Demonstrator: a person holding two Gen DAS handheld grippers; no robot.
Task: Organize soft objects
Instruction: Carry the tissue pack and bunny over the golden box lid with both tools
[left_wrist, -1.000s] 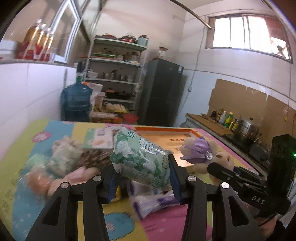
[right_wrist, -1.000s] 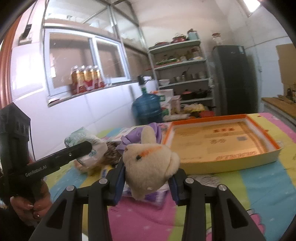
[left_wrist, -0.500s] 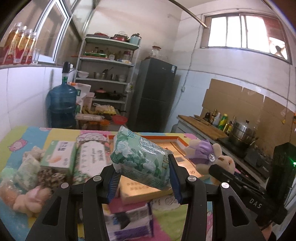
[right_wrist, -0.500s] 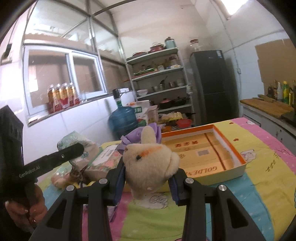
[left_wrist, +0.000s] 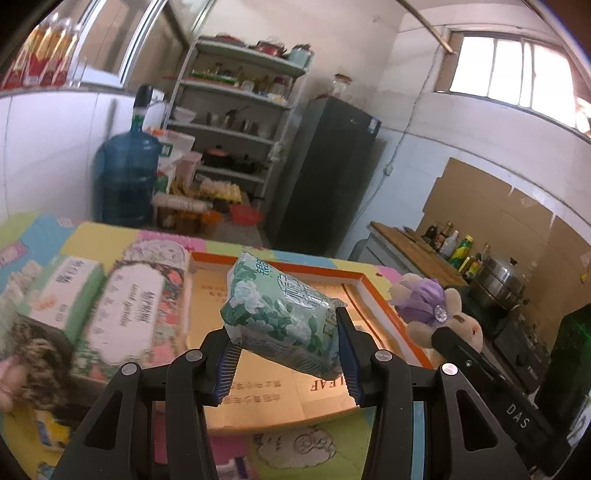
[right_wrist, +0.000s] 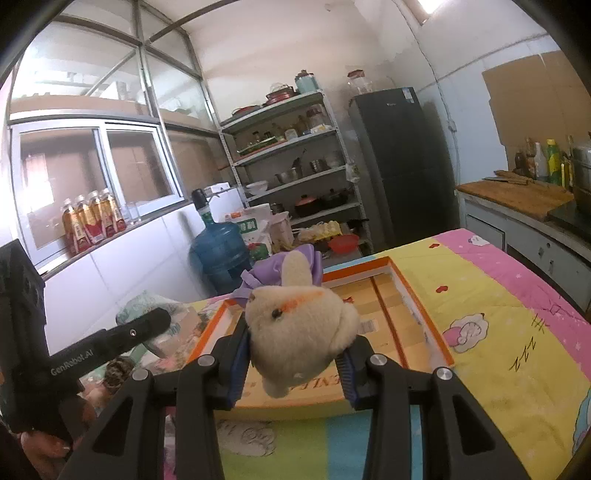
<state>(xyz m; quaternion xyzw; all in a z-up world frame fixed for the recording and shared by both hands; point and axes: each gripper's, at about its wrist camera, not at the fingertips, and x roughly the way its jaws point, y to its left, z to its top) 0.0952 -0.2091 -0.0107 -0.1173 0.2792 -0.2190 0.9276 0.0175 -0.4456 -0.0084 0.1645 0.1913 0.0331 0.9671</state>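
Note:
My left gripper (left_wrist: 286, 363) is shut on a green flower-print tissue pack (left_wrist: 280, 314) and holds it above the near end of an orange-rimmed cardboard tray (left_wrist: 365, 284). My right gripper (right_wrist: 291, 373) is shut on a beige plush bunny with a purple bow (right_wrist: 299, 328), held above the tray's near edge (right_wrist: 295, 400). The bunny also shows at the right of the left wrist view (left_wrist: 439, 310). The tissue pack shows behind the left gripper's finger in the right wrist view (right_wrist: 144, 301).
Left of the tray lie a floral tissue pack (left_wrist: 136, 306), a green tissue box (left_wrist: 62, 291) and a dark fuzzy plush (left_wrist: 37, 362) on the colourful quilt (right_wrist: 517, 332). A water jug (left_wrist: 125, 177), shelves (left_wrist: 236, 122), a fridge (left_wrist: 325, 177) and a counter (right_wrist: 517, 195) stand beyond.
Both grippers have moved right and forward over the tray, each still holding its object. The pile of soft things has slid to the left of the left wrist view.

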